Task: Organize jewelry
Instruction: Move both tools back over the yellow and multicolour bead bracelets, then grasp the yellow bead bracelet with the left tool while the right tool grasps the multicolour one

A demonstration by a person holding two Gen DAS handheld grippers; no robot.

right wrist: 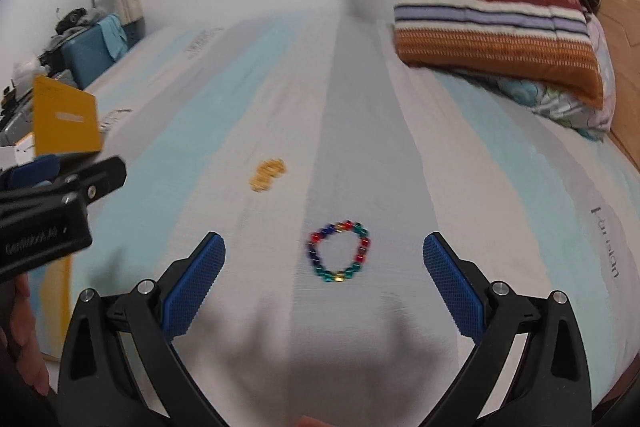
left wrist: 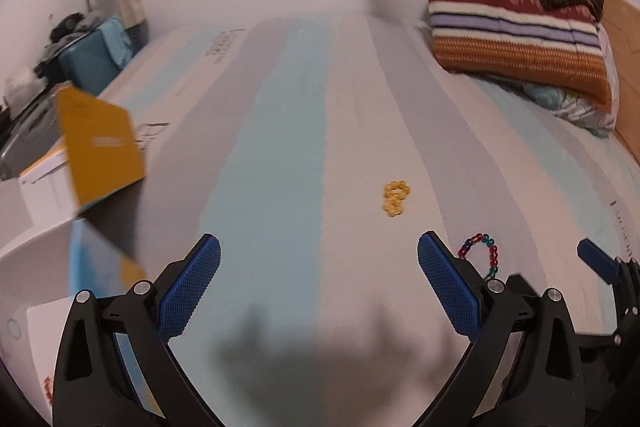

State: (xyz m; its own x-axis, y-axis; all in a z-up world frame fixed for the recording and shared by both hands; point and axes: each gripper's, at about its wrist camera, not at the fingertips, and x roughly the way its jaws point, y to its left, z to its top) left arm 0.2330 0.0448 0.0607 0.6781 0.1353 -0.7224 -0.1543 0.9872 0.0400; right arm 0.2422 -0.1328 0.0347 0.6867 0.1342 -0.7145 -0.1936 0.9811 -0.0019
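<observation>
A multicoloured bead bracelet (right wrist: 339,251) lies flat on the striped bed sheet (right wrist: 248,75), centred just ahead of my open, empty right gripper (right wrist: 324,267). A small yellow bead piece (right wrist: 267,171) lies farther off to the left. In the left wrist view the yellow piece (left wrist: 395,197) lies ahead and right of my open, empty left gripper (left wrist: 319,269), and the bracelet (left wrist: 482,254) is partly hidden behind the right finger (left wrist: 448,287). The right gripper (left wrist: 600,263) shows at the right edge; the left gripper (right wrist: 48,195) shows at the left edge of the right wrist view.
An open yellow-lidded box (left wrist: 96,147) stands at the bed's left edge, also in the right wrist view (right wrist: 64,115). A folded striped blanket (right wrist: 492,27) with brown cloth lies on a pillow at the back right. A teal box (left wrist: 92,55) and clutter sit at far left.
</observation>
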